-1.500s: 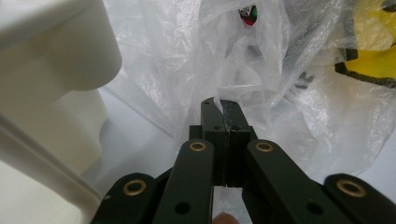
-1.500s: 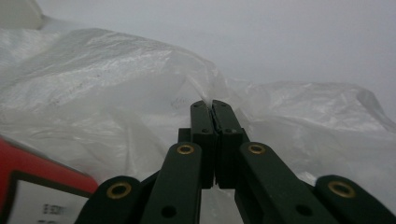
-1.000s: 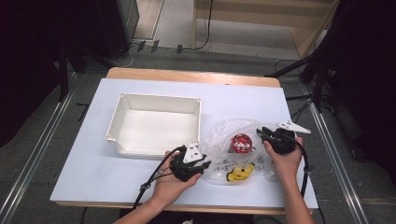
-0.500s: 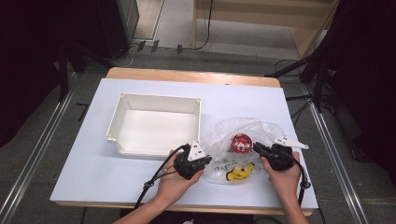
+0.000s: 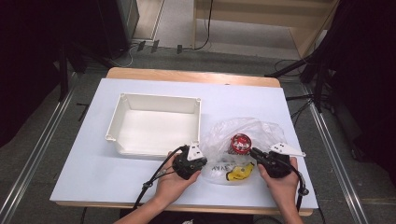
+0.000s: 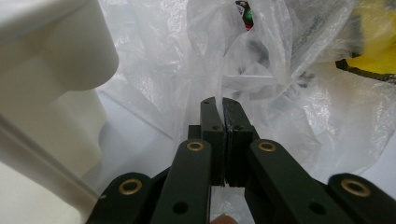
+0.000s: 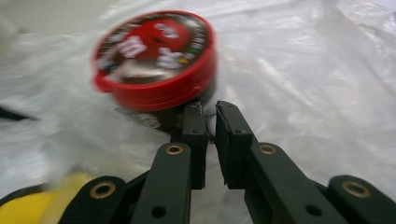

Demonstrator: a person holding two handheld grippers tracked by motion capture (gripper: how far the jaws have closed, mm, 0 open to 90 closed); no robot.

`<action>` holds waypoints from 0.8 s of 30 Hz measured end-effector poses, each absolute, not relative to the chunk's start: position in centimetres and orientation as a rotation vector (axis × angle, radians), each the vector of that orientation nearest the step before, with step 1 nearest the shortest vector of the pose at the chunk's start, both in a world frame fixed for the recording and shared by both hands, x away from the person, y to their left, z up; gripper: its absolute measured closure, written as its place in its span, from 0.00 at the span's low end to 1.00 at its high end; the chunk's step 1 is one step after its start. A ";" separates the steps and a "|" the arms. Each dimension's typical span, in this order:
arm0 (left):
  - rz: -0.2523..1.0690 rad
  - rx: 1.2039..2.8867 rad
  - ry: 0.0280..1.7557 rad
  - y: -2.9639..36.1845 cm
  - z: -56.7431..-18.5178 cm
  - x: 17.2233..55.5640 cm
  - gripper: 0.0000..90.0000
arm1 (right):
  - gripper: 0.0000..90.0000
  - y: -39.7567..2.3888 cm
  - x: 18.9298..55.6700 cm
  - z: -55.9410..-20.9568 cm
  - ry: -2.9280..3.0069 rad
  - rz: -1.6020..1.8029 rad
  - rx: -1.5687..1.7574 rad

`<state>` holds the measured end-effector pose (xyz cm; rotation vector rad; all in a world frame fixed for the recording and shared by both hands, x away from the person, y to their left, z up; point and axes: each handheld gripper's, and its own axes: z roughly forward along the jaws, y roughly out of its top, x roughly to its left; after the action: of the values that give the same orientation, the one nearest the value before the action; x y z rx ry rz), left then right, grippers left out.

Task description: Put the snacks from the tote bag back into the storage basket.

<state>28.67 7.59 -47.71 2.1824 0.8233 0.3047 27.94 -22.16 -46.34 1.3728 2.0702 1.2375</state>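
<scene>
My left gripper (image 6: 219, 105), jaws closed, pinching plastic bag (image 6: 261, 56) fold at frame centre. My right gripper (image 7: 210, 109), jaws having just opened slightly to a narrow gap, nothing between, sits just below red candy tin (image 7: 156, 58), upper left, nearer it.

One white tray (image 5: 154, 128) stands at the centre left of the high view, and one clear plastic bag (image 5: 247, 135) lies to its right. The bag holds one red round tin (image 5: 241, 143) and one yellow item (image 5: 240, 172). Two grippers, one per hand, sit low in the frame: the left gripper (image 5: 198, 161) and the right gripper (image 5: 256, 154).
</scene>
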 end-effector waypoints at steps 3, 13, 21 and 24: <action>0.308 2.180 0.820 7.6 -47.7 28.6 0.99 | 0.94 -21.9 27.4 -46.6 2.113 1.258 1.376; 0.289 2.174 0.829 7.7 -47.7 28.7 0.98 | 0.92 -21.1 28.2 -48.4 2.240 1.140 1.408; 0.291 2.176 0.827 7.7 -47.7 28.7 0.97 | 0.88 -20.9 26.8 -45.7 2.166 1.323 1.294; 0.294 2.178 0.826 7.7 -47.7 28.7 0.97 | 0.92 -19.8 26.3 -45.5 2.199 1.353 1.218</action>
<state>28.71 7.72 -47.72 2.1778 0.8258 0.2935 26.33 -19.76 -45.51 1.2177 2.1991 1.3532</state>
